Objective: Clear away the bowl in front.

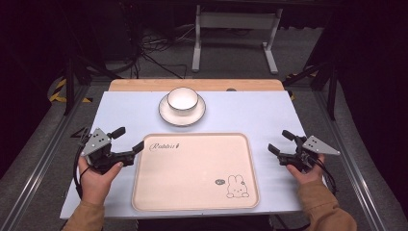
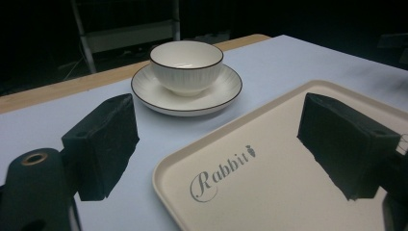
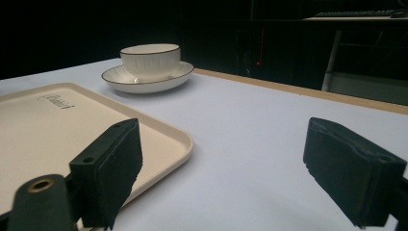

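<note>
— Two grippers, both spread wide and holding nothing. Left gripper (image 1: pixel 126 139) sits at the near-left corner of the tray (image 1: pixel 195 202); right gripper (image 1: pixel 279 142) rests off the tray's right edge, apart from it.

— Where's the bowl?

— Bowl (image 1: pixel 182 98) stands upright on its saucer (image 1: pixel 166 113), beyond the tray's far edge, about on the table's centre line, slightly left. Clear gap between saucer and tray rim.

— Which hand is nearer?

— Left, by my reading. In the left gripper view the bowl (image 2: pixel 186 65) lies ahead and a little left of centre between the jaws, the tray corner (image 2: pixel 163 173) just below them. In the right gripper view the bowl (image 3: pixel 150 57) sits far off to the upper left, across the tray (image 3: pixel 178 139).

— Long axis?

— None to speak of; bowl and saucer are round, so any approach angle serves. Tray runs long side across the table.

— So?

— Likely a forward reach, angled inward, from the left.
</note>
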`<move>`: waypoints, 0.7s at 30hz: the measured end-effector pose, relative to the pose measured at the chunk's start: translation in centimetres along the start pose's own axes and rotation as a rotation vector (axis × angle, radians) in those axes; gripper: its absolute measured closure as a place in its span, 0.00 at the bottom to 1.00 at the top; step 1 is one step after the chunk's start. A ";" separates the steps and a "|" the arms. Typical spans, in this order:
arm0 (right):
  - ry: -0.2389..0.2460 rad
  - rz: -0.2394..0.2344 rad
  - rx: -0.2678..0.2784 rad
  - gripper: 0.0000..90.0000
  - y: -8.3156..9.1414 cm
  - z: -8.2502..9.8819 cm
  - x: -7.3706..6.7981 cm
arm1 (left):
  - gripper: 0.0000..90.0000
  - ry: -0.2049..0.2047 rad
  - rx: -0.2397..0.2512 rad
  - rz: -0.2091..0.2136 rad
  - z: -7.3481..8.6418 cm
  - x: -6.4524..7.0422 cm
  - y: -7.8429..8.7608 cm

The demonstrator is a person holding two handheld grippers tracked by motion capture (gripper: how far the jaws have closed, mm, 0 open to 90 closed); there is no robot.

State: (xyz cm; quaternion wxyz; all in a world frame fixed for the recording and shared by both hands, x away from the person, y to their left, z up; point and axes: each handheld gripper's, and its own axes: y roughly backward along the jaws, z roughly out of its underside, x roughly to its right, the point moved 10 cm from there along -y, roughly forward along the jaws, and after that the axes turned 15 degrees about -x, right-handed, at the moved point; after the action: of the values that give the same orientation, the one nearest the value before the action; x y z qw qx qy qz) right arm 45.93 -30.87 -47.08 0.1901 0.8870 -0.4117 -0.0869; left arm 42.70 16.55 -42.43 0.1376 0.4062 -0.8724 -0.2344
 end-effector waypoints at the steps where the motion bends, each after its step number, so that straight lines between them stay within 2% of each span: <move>1: -0.001 -0.001 -0.001 0.16 0.0 0.0 0.0 | 0.17 -0.011 -0.002 0.004 -0.2 0.1 -0.1; 9: -0.002 -0.003 0.000 0.15 0.0 0.0 0.0 | 0.17 -0.054 -0.003 0.036 -2.9 0.6 -1.1; 15: -0.003 -0.004 -0.001 0.15 0.0 0.0 0.0 | 0.16 -0.062 0.003 0.050 -4.3 0.7 -2.3; 21: 0.002 -0.002 -0.001 0.15 0.0 0.0 0.0 | 0.16 -0.065 -0.015 0.074 -5.2 0.8 -4.0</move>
State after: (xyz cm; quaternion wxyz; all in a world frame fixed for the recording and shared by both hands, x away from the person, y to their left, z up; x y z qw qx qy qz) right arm 45.92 -30.86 -47.10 0.1911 0.8873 -0.4108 -0.0863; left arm 47.01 12.15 -40.04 0.1205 0.3649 -0.8890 -0.2488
